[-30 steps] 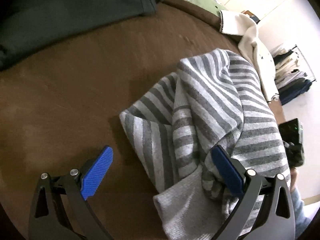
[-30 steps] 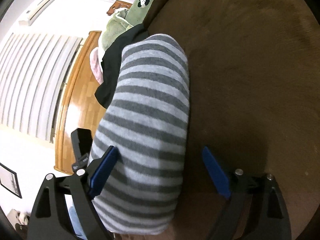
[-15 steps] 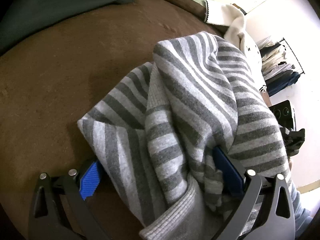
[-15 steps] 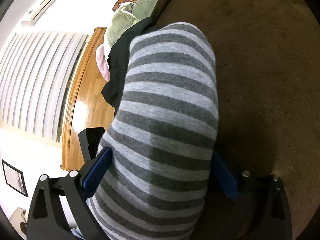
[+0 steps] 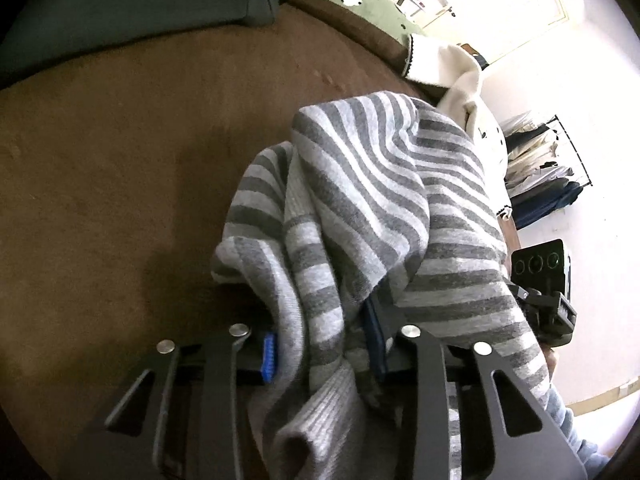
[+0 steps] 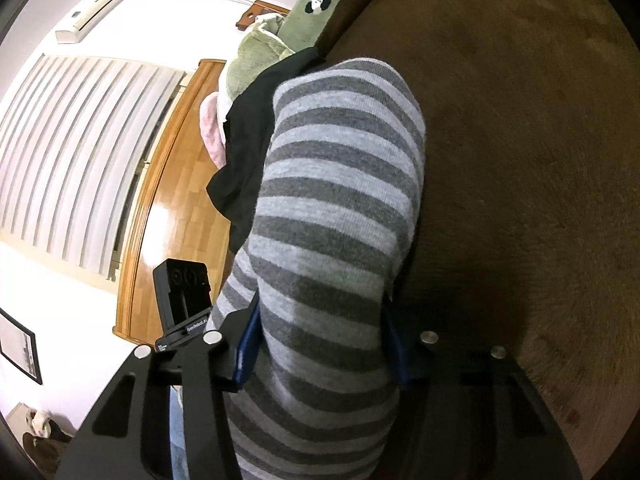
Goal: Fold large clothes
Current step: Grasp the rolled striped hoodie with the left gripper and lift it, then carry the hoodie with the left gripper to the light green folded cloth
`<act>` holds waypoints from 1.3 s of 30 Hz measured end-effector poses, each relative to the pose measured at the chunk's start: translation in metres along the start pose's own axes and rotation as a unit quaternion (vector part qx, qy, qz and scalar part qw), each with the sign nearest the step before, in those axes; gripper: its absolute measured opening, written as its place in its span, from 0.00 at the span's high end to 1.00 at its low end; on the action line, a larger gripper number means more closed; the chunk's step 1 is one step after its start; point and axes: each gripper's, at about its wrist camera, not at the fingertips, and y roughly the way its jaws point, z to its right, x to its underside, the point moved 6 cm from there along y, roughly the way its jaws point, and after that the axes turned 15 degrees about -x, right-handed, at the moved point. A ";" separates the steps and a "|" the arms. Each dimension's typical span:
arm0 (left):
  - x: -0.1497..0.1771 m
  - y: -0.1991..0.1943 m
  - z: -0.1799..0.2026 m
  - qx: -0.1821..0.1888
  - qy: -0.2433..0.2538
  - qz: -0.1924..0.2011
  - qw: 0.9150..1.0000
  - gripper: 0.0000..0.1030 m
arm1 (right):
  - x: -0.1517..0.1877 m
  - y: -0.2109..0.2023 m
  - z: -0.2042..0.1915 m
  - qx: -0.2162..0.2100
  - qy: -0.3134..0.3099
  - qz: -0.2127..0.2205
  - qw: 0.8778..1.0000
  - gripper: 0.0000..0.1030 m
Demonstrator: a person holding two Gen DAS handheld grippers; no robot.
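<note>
both tools tilt down over the brown bed cover (image 5: 120, 168). the left gripper (image 5: 320, 350) is closing on a bunched fold of the striped sweater (image 5: 360, 200); the right gripper (image 6: 320, 344) is closing across its rolled bulk, pads pressing the knit.

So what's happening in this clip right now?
A person works two handheld grippers on a grey striped sweater bunched on a brown surface. The left gripper and the right gripper are both closing, each with a fold of the sweater between its blue pads. No fold is laid flat yet.
</note>
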 end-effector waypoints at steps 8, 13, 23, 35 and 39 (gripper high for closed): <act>-0.002 -0.021 0.007 -0.017 0.020 0.019 0.999 0.68 | -0.001 -0.008 -0.024 -0.014 -0.027 -0.005 1.000 0.53; -0.009 -0.047 0.019 -0.036 0.033 0.033 0.998 0.68 | -0.003 -0.014 -0.056 -0.025 -0.050 -0.008 0.998 0.54; -0.022 -0.115 0.064 -0.050 0.065 0.077 0.994 0.68 | -0.008 -0.049 -0.127 -0.040 -0.088 0.009 0.995 0.54; -0.006 -0.163 0.133 -0.062 0.104 0.083 0.989 0.68 | 0.021 -0.119 -0.172 -0.032 -0.109 0.032 0.993 0.54; 0.008 -0.159 0.150 -0.056 0.112 0.082 0.989 0.69 | 0.030 -0.144 -0.172 -0.025 -0.109 0.048 0.993 0.54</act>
